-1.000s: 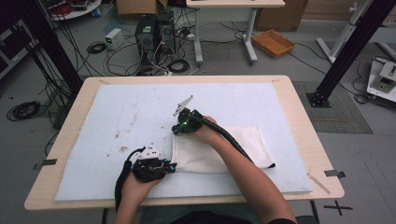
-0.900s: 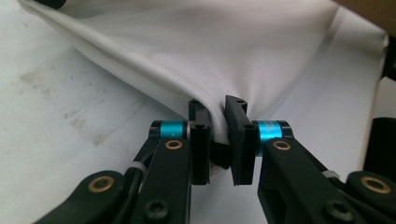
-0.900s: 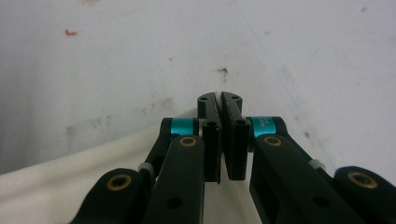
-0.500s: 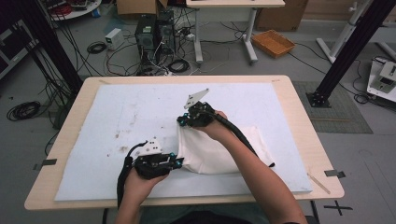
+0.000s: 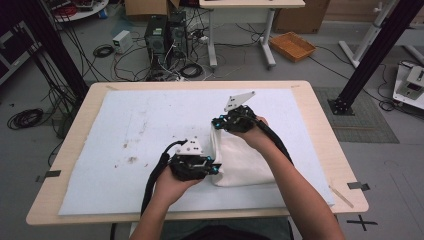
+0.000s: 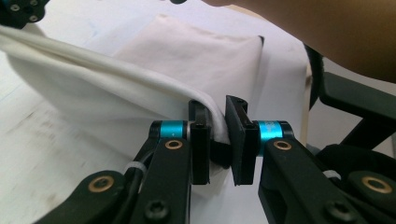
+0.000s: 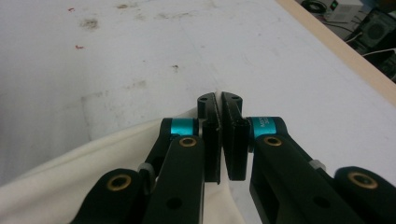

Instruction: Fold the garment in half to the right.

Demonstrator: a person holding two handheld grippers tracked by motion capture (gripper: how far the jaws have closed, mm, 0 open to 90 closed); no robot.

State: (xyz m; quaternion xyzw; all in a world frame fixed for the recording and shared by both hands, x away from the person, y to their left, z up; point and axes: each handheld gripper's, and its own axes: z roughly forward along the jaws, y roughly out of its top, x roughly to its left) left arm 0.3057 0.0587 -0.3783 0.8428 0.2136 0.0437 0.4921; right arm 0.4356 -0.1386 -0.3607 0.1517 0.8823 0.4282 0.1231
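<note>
Covering wooden table [image 5: 320, 127], stained white mat [image 5: 145, 125].

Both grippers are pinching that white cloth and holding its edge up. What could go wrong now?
The left gripper pinches only a thin bunched fold of the white fabric cloth, so the fold might slip out if it is pulled.

The right gripper grips right at the cloth's edge; a tug could free it.

The stretch between them hangs slack in the high view, while the rest lies on the white stained table mat; the cloth may drag and crumple there.
</note>
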